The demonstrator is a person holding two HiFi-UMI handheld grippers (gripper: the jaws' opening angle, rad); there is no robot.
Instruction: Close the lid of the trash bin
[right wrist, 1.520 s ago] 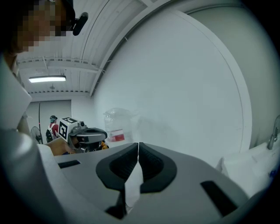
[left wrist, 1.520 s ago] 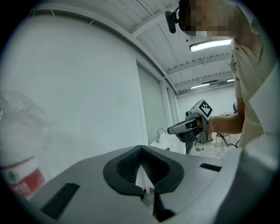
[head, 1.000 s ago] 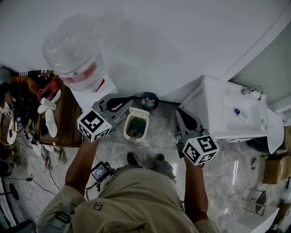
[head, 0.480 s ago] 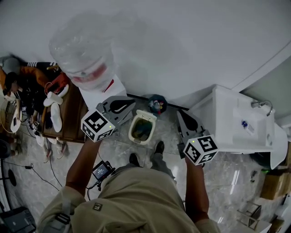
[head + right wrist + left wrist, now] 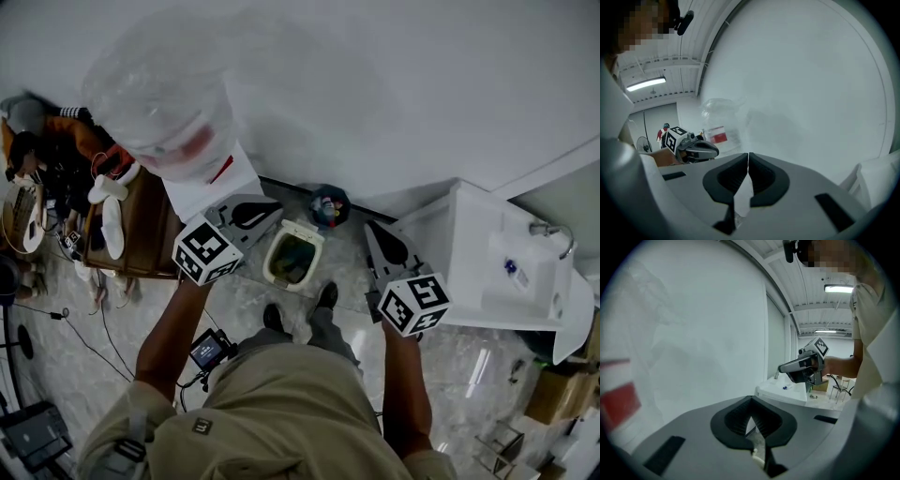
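Note:
A cream trash bin (image 5: 293, 255) stands on the marble floor against the wall, seen from above in the head view. It is open, with dark contents showing and its lid (image 5: 306, 228) raised at the back. My left gripper (image 5: 274, 207) hovers just left of the bin, shut and empty. My right gripper (image 5: 369, 227) hangs to the bin's right, also shut with nothing held. The left gripper view shows its jaws meeting at the tip (image 5: 751, 400) and the right gripper (image 5: 805, 366) beyond. The bin is hidden in both gripper views.
A water dispenser (image 5: 214, 183) with a large clear bottle (image 5: 164, 94) stands left of the bin. A wooden shoe rack (image 5: 141, 239) is further left. A small dark bin (image 5: 328, 206) sits behind. A white sink cabinet (image 5: 497, 267) is at the right. The person's feet (image 5: 324, 298) are near the bin.
The person has stepped slightly forward and right; the bin and sink cabinet sit a little further right in view. Both grippers stay shut at either side of the bin.

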